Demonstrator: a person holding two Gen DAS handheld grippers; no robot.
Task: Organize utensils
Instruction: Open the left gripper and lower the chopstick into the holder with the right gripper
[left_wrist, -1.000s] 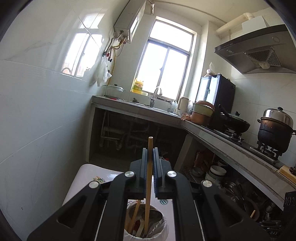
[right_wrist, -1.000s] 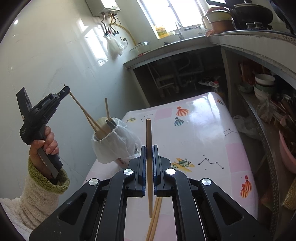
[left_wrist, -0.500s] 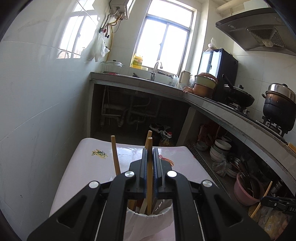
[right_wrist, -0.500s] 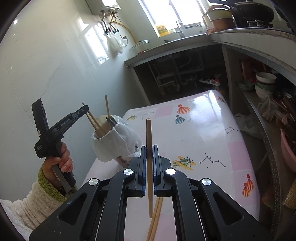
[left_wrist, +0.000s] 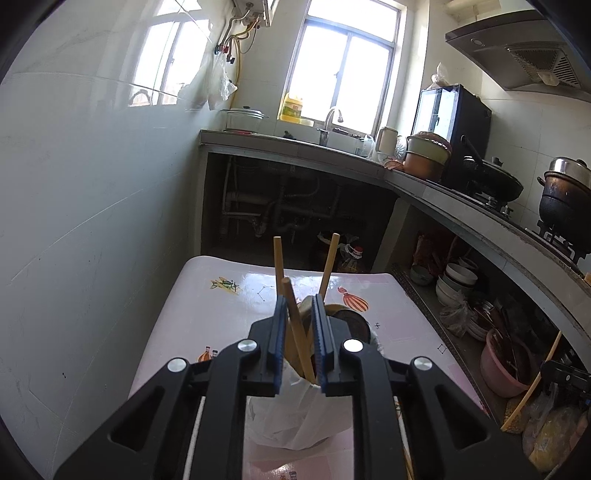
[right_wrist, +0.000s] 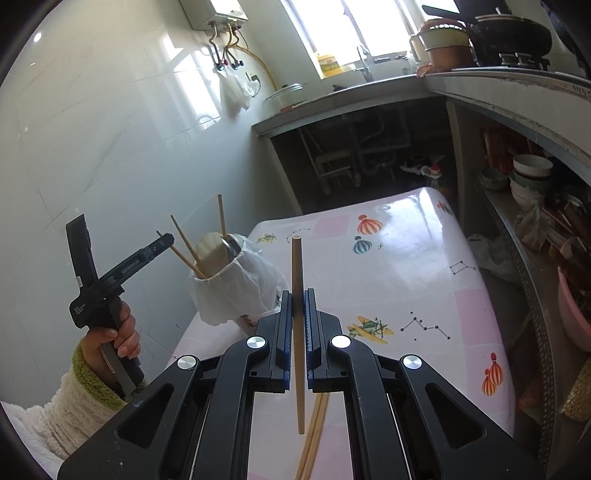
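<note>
My left gripper (left_wrist: 299, 299) hovers just above a holder cup (left_wrist: 295, 406) lined with a white plastic bag. Its jaws are opening. A wooden chopstick (left_wrist: 295, 325) leans loose between them, its lower end in the cup. Two more chopsticks (left_wrist: 277, 258) stand in the cup beside a spoon. In the right wrist view the left gripper (right_wrist: 162, 242) sits at the cup's (right_wrist: 229, 291) left rim. My right gripper (right_wrist: 297, 293) is shut on an upright chopstick (right_wrist: 297, 258) over the table's near end. Below it, a few chopsticks (right_wrist: 314, 432) lie on the table.
The table (right_wrist: 406, 266) has a glossy pink and white patterned cover and stands against a tiled wall (left_wrist: 92, 221) on the left. A shelf of bowls (right_wrist: 532, 170) and a pink basin (left_wrist: 506, 365) run along the right under the counter (left_wrist: 461, 218).
The left gripper has come down to the cup and its jaws have parted. The chopstick it held now leans loose in the cup. The right gripper and its chopstick have not moved.
</note>
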